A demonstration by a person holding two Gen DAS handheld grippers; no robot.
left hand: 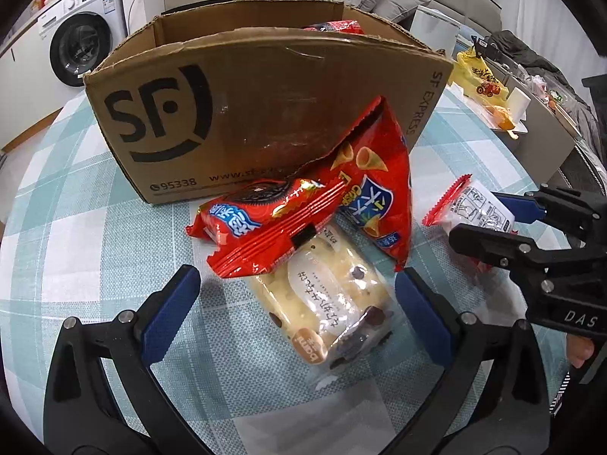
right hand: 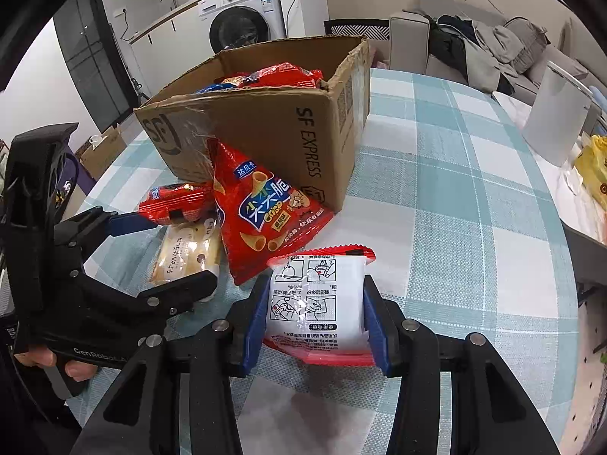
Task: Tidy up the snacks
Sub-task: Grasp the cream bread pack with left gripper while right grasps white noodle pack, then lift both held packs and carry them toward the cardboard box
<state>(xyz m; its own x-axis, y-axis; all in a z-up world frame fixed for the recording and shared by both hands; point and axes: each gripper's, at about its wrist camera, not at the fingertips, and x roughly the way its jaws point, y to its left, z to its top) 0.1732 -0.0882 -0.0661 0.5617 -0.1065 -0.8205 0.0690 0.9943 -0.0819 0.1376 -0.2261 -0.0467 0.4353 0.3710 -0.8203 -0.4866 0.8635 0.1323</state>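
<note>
A cardboard SF box [left hand: 242, 113] stands on the checked table and holds red snack packs [right hand: 273, 74]. In front of it lie a red Oreo pack [left hand: 261, 223], a red crisp bag [left hand: 375, 189] leaning on the box, and a clear-wrapped bread roll [left hand: 326, 303]. My left gripper [left hand: 299, 303] is open, its jaws either side of the bread roll. My right gripper [right hand: 313, 314] is shut on a white and red sachet [right hand: 318, 299]; it also shows in the left wrist view [left hand: 485, 223].
The checked tablecloth [right hand: 455, 208] covers the table. A white appliance [right hand: 557, 113] and a yellow bag [left hand: 481, 76] stand at the table's right edge. A washing machine [left hand: 79, 38] and a sofa with clothes [right hand: 485, 45] are behind.
</note>
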